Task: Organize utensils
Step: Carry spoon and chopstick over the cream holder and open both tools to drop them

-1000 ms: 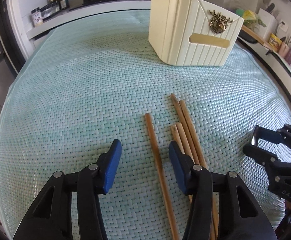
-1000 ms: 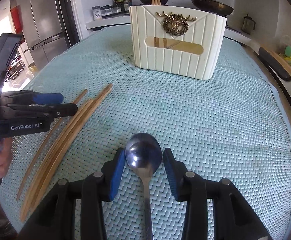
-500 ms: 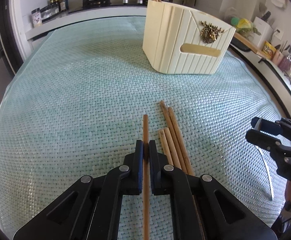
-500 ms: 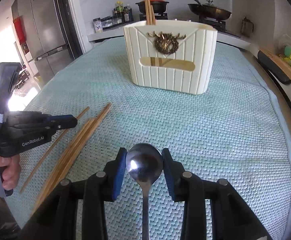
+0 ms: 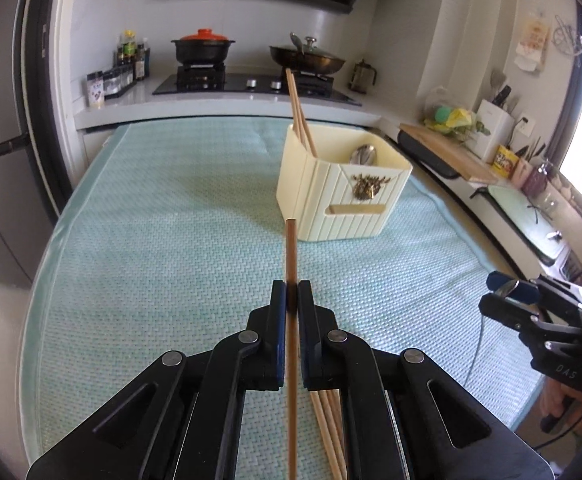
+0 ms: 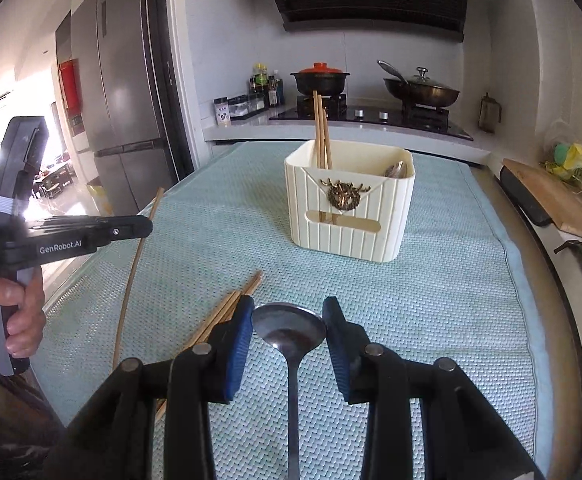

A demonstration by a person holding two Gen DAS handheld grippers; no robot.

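Left hand-held gripper clenched on one chopstick lifted off the tabletop, right hand-held gripper grasping a spoon by its bowl, loose chopsticks lying on the mat, cream utensil holder farther back.

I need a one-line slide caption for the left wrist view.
Left gripper holds one chopstick lifted toward the cream utensil holder on the green mat.
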